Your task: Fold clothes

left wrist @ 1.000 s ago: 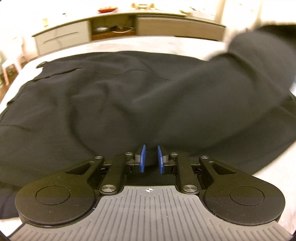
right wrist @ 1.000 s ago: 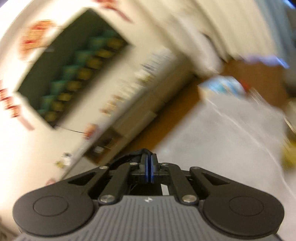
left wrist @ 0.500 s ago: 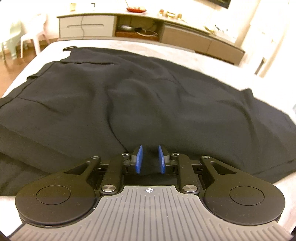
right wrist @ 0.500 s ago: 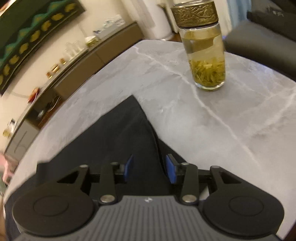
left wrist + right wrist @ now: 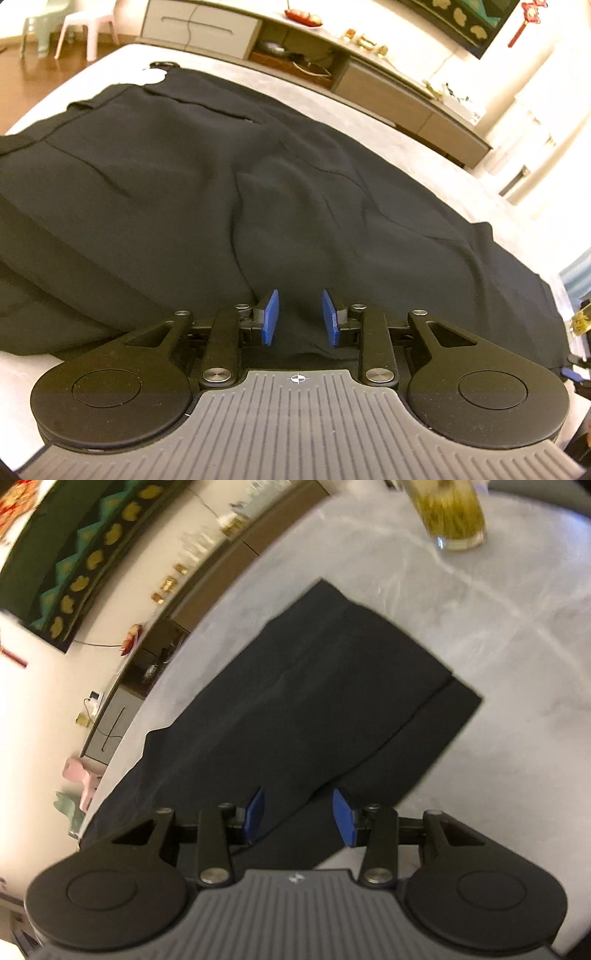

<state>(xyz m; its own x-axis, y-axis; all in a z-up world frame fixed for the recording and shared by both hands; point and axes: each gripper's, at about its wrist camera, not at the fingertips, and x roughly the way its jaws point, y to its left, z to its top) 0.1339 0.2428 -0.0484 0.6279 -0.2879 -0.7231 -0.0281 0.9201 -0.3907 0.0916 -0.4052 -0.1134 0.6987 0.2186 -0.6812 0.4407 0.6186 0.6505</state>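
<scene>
A pair of black trousers (image 5: 221, 177) lies spread on the grey marble table (image 5: 325, 96), waistband at the far left, one leg laid over the other. My left gripper (image 5: 299, 317) is open and empty, low over the near edge of the cloth. In the right wrist view the leg ends (image 5: 332, 686) lie stacked, the upper leg offset from the lower one. My right gripper (image 5: 299, 819) is open and empty, just above the near edge of the legs.
A glass jar of tea (image 5: 450, 513) stands on the table beyond the leg ends. A low sideboard (image 5: 369, 70) runs along the far wall. Plastic stools (image 5: 85, 29) stand on the floor at the far left.
My right gripper opened, let the leg end drop onto the lower leg, and pulled back. My left gripper opened a little wider. The raised leg now lies flat.
</scene>
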